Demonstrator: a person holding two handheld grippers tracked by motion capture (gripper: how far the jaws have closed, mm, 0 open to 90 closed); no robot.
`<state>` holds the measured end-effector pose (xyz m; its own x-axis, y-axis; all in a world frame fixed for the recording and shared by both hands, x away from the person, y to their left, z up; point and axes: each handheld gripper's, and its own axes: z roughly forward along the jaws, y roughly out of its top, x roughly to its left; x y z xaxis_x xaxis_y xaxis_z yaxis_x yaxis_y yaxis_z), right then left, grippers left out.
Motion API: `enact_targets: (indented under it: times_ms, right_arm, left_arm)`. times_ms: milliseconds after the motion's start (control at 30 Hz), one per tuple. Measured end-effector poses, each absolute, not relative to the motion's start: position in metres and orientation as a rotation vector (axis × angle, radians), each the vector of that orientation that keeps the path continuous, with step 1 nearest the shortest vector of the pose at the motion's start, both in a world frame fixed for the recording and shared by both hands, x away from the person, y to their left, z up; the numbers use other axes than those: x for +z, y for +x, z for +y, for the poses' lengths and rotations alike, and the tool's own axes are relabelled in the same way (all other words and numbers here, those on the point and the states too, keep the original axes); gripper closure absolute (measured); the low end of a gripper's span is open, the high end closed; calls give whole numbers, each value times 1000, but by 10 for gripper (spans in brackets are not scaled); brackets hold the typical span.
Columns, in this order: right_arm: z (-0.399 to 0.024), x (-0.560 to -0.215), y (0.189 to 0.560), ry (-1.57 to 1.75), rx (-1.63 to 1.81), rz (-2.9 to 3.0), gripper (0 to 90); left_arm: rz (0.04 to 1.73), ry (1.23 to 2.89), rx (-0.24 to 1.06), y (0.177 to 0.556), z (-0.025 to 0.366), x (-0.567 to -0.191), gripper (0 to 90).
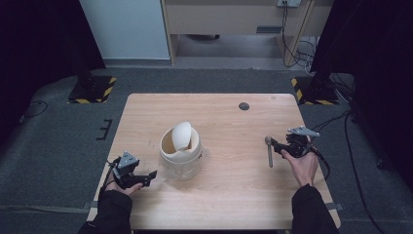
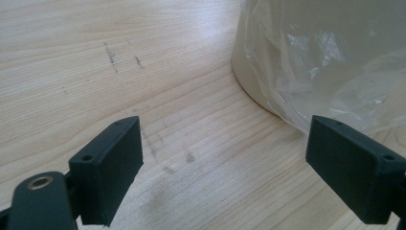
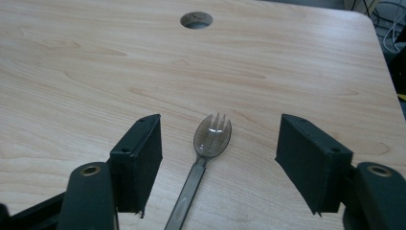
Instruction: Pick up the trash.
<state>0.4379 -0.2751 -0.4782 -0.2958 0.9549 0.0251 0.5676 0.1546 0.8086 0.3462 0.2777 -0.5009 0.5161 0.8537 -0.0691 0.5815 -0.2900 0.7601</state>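
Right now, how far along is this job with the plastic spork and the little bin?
Early. Nothing looks finished: the spork lies flat on the table, between the open jaws of the right hand-held gripper, ungripped. The left hand-held gripper waits open beside the bagged bin. Grasping and moving the spork probably remain.
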Motion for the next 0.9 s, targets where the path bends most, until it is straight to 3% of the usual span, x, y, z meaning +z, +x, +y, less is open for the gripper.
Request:
enact_targets:
  times_ms: [167, 633, 900]
  right_arm:
    - [-274, -487, 446, 1476, 985, 1941, 381]
    - [-254, -513, 461, 1545, 849, 2064, 627]
    - [-251, -518, 461, 1562, 814, 2090, 664]
  left_arm:
    - [1167, 1995, 455, 347, 278, -500, 123]
    - [1165, 1995, 445, 347, 278, -500, 124]
    - [1163, 1998, 443, 347, 277, -500, 125]
